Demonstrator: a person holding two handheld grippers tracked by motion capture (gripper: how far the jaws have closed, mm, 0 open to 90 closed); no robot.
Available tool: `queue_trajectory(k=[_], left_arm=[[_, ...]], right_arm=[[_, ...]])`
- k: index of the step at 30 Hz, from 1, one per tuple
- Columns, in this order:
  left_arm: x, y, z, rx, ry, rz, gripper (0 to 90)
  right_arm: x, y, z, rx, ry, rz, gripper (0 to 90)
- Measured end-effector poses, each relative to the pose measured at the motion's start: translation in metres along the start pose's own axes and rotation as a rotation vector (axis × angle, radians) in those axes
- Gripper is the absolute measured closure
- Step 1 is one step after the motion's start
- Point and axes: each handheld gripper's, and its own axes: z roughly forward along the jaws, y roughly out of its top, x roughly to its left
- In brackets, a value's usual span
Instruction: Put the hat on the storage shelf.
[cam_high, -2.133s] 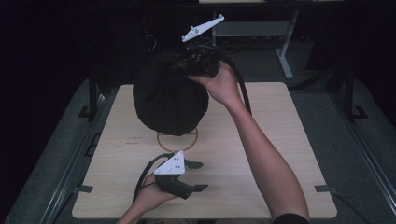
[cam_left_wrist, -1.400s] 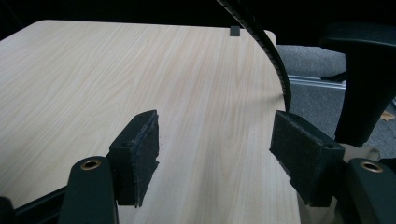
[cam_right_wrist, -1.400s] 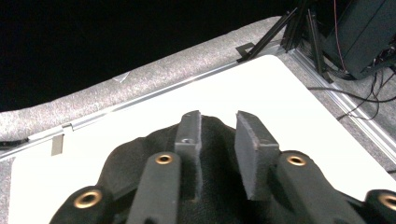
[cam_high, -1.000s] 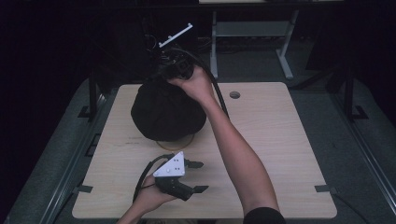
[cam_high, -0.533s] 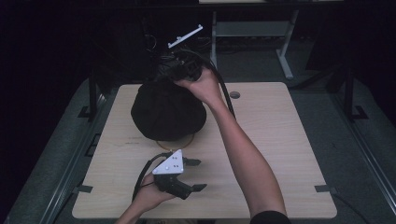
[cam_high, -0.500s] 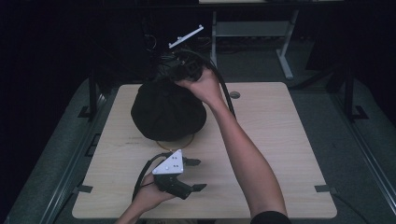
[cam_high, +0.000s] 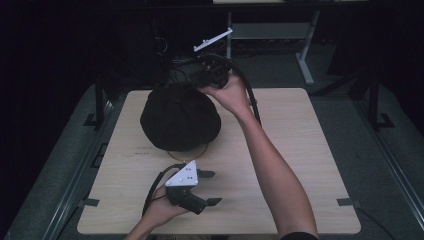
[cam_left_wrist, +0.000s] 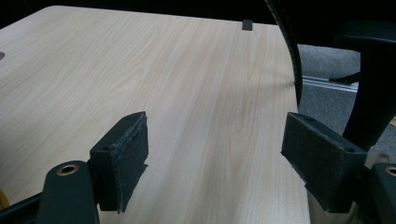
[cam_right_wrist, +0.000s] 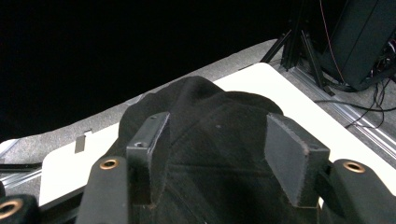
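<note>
The black cloth bag (cam_high: 180, 117) sits slumped on the far left part of the wooden table (cam_high: 300, 150), a thin orange ring (cam_high: 192, 152) peeking out from under its near edge. Its gathered top points toward the far edge, where the right gripper (cam_high: 212, 75) hangs just beside it.

The step in hand looks like letting go of the bag's top after setting it down. To do that well, the jaws should spread until both pads are clear of the cloth, and only then should the hand draw up and away along the line of the jaws, so no fold catches and tips the soft bag or drags it off the ring.

In the right gripper view the bag (cam_right_wrist: 210, 140) bulges up between the two pads; the jaws have just been opening, and they now stand partly spread with the cloth between them, loose rather than pinched as far as can be told.

The left gripper (cam_high: 200, 187) rests low near the table's near edge, well apart from the bag. Its jaws are spread wide over bare wood (cam_left_wrist: 187, 93), and they have just been opening a little further, with nothing between them.
</note>
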Motion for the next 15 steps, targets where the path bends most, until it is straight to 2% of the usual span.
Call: queue_trajectory(k=[15], left_arm=[[0.005,-0.003,-0.002,-0.001,0.012,-0.013,21.2]], right_arm=[[-0.003,-0.009,-0.017,-0.001,-0.018,0.015,35.0]])
